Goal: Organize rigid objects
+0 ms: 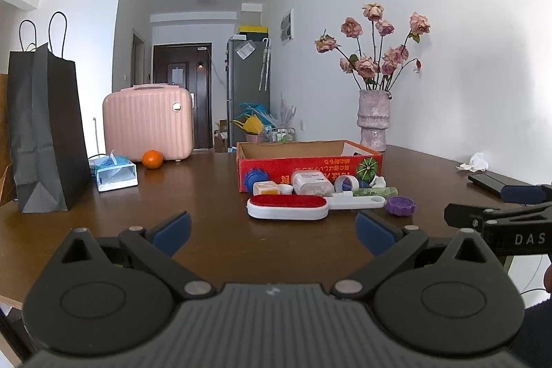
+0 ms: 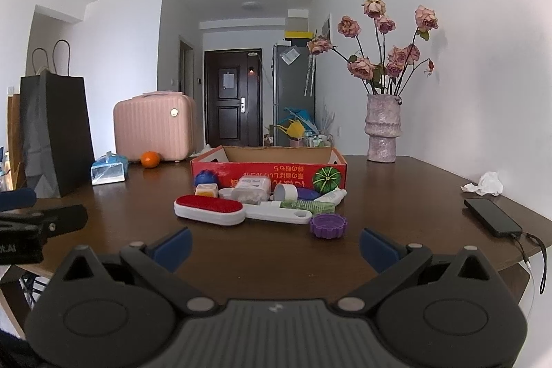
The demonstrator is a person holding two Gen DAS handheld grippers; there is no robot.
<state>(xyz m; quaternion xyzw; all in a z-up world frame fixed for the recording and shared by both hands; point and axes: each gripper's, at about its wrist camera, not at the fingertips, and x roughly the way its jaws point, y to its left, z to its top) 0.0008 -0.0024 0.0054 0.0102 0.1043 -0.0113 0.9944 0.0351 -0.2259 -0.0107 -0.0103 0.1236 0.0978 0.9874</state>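
Observation:
A red cardboard box (image 1: 310,166) (image 2: 269,168) stands open on the brown table. In front of it lies a cluster of small items: a white lint brush with a red pad (image 1: 288,206) (image 2: 208,209), a purple ridged lid (image 1: 400,205) (image 2: 327,225), a green tube (image 1: 374,191) (image 2: 307,205), a white container (image 1: 310,182) (image 2: 251,188), a blue ball (image 1: 254,178) (image 2: 204,176). My left gripper (image 1: 272,230) is open and empty, short of the brush. My right gripper (image 2: 274,245) is open and empty, short of the purple lid.
A black paper bag (image 1: 45,130) (image 2: 55,133), a tissue pack (image 1: 115,173), an orange (image 1: 152,159) and a pink case (image 1: 148,123) stand at the left. A vase of flowers (image 1: 374,119) (image 2: 383,130) is behind the box. A phone (image 2: 491,221) and a crumpled tissue (image 2: 488,183) lie at the right.

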